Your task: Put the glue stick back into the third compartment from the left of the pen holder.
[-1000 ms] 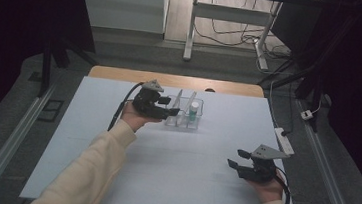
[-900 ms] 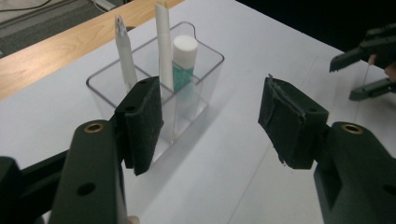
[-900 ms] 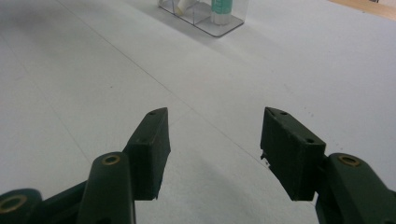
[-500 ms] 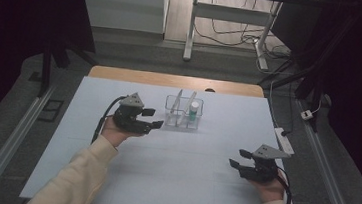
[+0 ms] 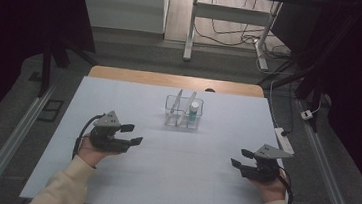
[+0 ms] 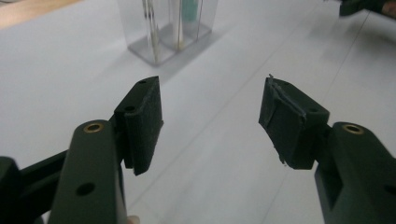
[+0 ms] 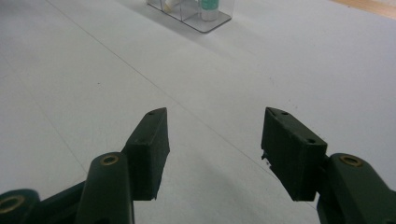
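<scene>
Left gripper and right gripper are seen wide open, empty, well apart from the clear organizer.

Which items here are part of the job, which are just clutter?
In the job:
- clear organiser
- two white sticks in it
- green-capped bottle in it
- left gripper, right gripper, both empty

Lying about:
- power strip
- floor cables

Clear glossy plastic organizer; matt white tabletop.
</scene>
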Demonstrator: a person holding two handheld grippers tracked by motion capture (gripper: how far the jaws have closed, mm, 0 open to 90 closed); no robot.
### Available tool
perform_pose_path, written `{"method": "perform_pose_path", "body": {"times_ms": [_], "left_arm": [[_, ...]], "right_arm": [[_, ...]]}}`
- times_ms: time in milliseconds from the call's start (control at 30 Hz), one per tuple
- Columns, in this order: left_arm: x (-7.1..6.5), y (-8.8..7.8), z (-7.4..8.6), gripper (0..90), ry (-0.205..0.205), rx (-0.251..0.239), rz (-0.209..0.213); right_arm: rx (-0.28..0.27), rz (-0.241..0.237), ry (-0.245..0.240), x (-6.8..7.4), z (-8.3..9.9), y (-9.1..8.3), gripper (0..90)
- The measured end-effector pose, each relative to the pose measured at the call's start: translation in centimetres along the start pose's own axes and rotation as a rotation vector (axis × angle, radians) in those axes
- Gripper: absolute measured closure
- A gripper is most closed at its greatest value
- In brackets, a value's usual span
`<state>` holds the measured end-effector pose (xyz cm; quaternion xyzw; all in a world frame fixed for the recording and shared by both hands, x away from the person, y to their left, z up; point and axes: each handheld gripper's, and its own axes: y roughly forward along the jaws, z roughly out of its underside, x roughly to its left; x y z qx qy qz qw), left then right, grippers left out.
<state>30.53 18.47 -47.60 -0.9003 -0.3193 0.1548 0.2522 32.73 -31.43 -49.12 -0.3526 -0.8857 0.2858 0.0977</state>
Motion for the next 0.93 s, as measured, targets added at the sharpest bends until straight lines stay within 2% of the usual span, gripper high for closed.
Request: {"method": "perform_pose_path", "body": {"times_ms": [167,500,933], "left_arm": [[0.0,-0.3,2.0,39.1,-0.031,0.008,-0.001],[-0.2,-1.2,4.4,38.0,-0.038,0.038,-0.021],[-0.1,-1.3,4.8,36.8,-0.053,0.035,-0.02]], "right_arm": [[0.0,-0.002,0.003,-0.1,0.1,0.1,40.6],[0.002,0.003,0.001,-0.2,0.1,0.1,40.5],[0.007,0.002,-0.012,-0.1,0.0,0.0,40.4]]}}
